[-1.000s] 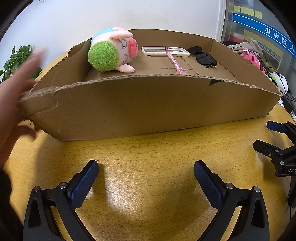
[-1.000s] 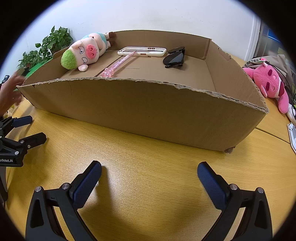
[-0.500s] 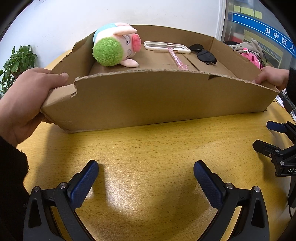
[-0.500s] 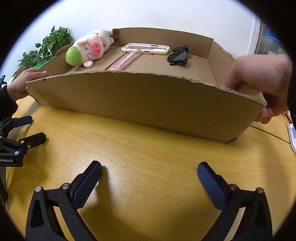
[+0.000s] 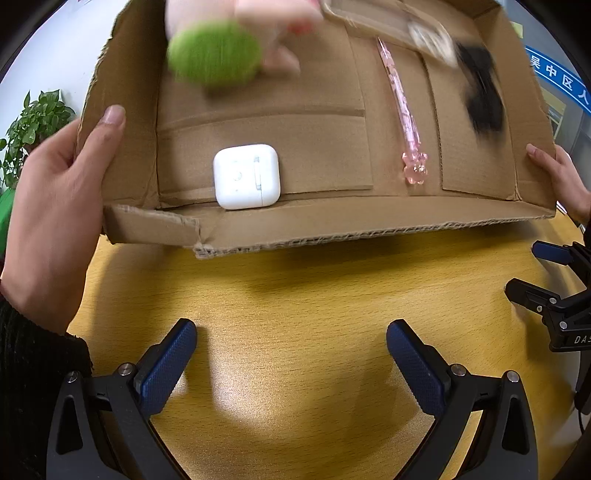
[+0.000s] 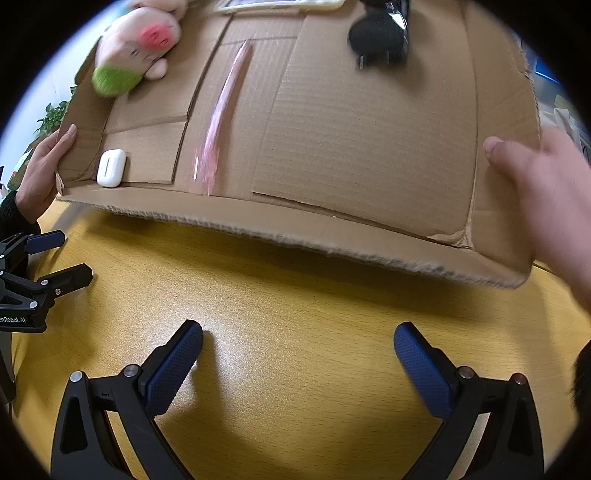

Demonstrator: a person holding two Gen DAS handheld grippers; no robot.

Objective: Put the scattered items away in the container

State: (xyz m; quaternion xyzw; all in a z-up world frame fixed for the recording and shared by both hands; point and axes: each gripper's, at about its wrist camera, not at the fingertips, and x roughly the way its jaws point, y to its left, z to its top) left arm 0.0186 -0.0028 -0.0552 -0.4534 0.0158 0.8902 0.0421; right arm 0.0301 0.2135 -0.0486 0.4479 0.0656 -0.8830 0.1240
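Two bare hands [image 5: 55, 206] [image 6: 546, 192] hold the cardboard box [image 5: 332, 229] [image 6: 369, 155] lifted and tipped toward me. Inside, a white earbud case [image 5: 246, 176] [image 6: 110, 172] rests against the near wall. A pink pen [image 5: 404, 118] [image 6: 225, 122], a green-haired pig plush [image 5: 218, 55] [image 6: 129, 51], black sunglasses [image 5: 482, 92] [image 6: 380, 37] and a phone case [image 5: 391, 26] are blurred, sliding down. My left gripper [image 5: 291, 354] and right gripper [image 6: 299, 354] rest open and empty on the yellow table, below the box.
The wooden table [image 5: 295, 295] [image 6: 295, 295] lies under the box. The right gripper shows at the right edge of the left wrist view [image 5: 554, 291]; the left gripper shows at the left edge of the right wrist view [image 6: 40, 269]. A green plant [image 5: 33, 122] stands far left.
The hands have lifted the box and tipped it steeply toward me. The items inside slide toward the near wall, and the earbud case has come into view. Both grippers have stayed still.
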